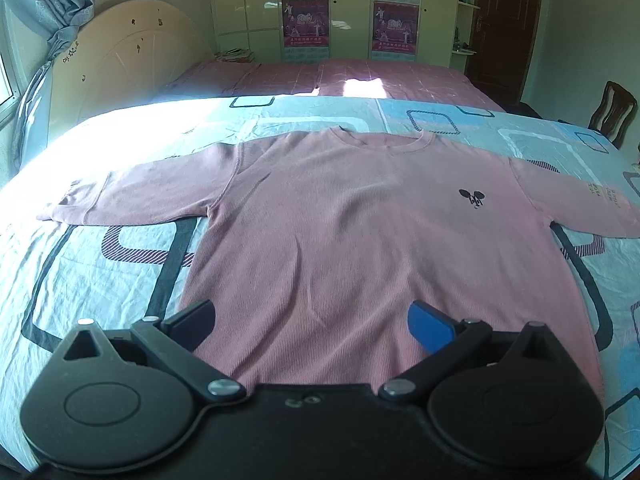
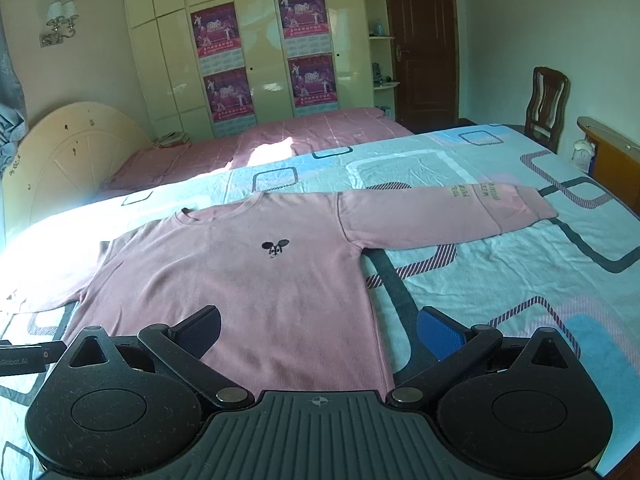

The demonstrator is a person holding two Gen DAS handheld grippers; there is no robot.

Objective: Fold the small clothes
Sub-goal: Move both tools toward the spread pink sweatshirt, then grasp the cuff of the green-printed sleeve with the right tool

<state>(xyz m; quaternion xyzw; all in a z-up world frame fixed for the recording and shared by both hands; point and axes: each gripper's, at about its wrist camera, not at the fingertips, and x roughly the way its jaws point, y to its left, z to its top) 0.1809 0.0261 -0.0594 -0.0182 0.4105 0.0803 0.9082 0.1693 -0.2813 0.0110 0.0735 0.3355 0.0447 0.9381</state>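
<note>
A pink long-sleeved shirt (image 1: 340,232) lies flat and face up on the bed, both sleeves spread out sideways, a small black mouse logo on its chest. My left gripper (image 1: 312,326) hovers open above the shirt's lower hem, its fingers apart with nothing between them. In the right wrist view the same shirt (image 2: 248,280) lies ahead, its right sleeve with printed letters stretched toward the right. My right gripper (image 2: 318,334) is open over the shirt's lower right corner: the black finger is over cloth, the blue finger (image 2: 438,336) over the bedsheet beside the hem.
The bed wears a light blue sheet (image 1: 100,280) with dark square patterns. Behind it is a second bed with a pink cover (image 1: 320,76) and a cream headboard (image 1: 128,60). A wardrobe with posters, a brown door and a wooden chair (image 2: 546,104) line the far side.
</note>
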